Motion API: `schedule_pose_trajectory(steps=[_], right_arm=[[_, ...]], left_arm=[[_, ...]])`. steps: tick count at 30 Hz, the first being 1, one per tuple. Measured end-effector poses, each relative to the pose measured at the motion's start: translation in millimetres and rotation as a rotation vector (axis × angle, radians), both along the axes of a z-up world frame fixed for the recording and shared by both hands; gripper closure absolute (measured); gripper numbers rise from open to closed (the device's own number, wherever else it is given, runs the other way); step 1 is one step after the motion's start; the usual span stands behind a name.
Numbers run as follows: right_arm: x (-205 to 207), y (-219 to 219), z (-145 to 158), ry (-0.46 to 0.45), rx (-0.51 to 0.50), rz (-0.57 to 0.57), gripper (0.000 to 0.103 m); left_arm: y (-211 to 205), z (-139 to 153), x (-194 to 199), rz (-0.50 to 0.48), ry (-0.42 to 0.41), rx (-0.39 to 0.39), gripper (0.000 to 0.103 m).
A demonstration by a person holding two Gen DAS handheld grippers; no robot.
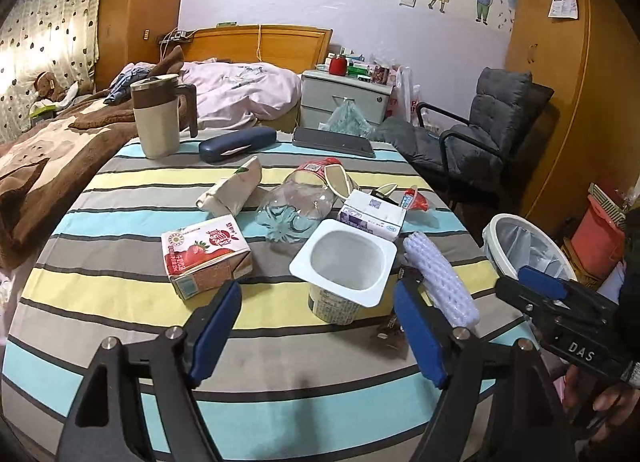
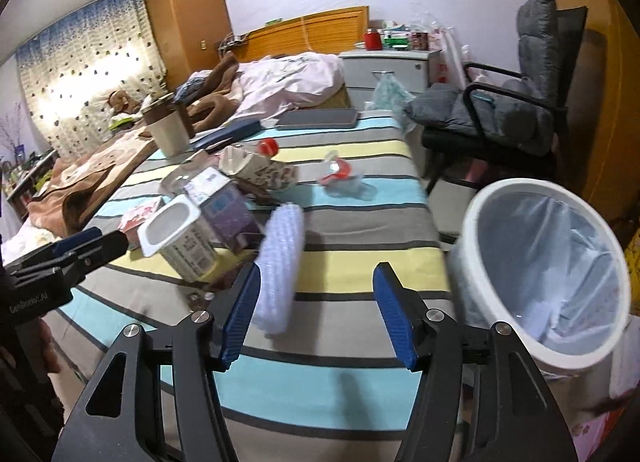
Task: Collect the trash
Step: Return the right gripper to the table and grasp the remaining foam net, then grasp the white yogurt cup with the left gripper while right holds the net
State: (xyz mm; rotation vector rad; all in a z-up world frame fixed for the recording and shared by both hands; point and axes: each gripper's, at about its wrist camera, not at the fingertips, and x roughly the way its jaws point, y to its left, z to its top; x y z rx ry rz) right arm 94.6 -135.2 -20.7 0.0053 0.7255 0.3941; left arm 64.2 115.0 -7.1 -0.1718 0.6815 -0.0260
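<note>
Trash lies scattered on the striped desk [image 1: 120, 302]; your left hand-held gripper [image 1: 316, 326] gapes empty before the yogurt cup [image 1: 344, 270], your right hand-held gripper [image 2: 316, 318] spread empty beside the foam roll [image 2: 280, 262]; I judge pickup starting; clamp, then carry to the bin [image 2: 480, 221].

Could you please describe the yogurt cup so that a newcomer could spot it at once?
On the striped tablecloth, among the litter, stands the white plastic yogurt cup, open and empty. Unlike the pink strawberry carton beside it, it has a wide square rim.
</note>
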Motion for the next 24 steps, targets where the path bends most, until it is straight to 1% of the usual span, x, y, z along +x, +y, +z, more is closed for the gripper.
schedule_pose_trajectory(steps=[2,6,8,12,16,17,19,23,24], right_arm=[[3,8,-4,0.017,-0.002,0.024,0.042],[6,22,-12,0.037,-0.032,0.068,0.042],[8,27,-16,0.060,-0.049,0.077,0.042],[13,30,-20,0.077,-0.077,0.080,0.042],[18,29,-22,0.088,-0.077,0.084,0.043],[19,29,-23,0.092,-0.078,0.088,0.044],[21,29,-24,0.097,-0.084,0.086,0.052],[23,28,-26,0.102,-0.085,0.084,0.059],[24,27,-26,0.103,-0.084,0.083,0.063]], left_arm=[[3,-2,0,-0.018,0.011,-0.018,0.020],[4,-7,3,-0.034,0.030,-0.013,0.020],[5,-10,4,-0.040,0.036,-0.011,0.020],[3,-15,12,-0.065,0.052,-0.016,0.020],[1,-20,20,-0.092,0.071,-0.028,0.020],[0,-22,22,-0.098,0.075,-0.025,0.020],[-3,-24,27,-0.108,0.082,-0.023,0.020],[-5,-26,35,-0.126,0.089,-0.016,0.020],[-5,-27,37,-0.123,0.091,-0.012,0.020]])
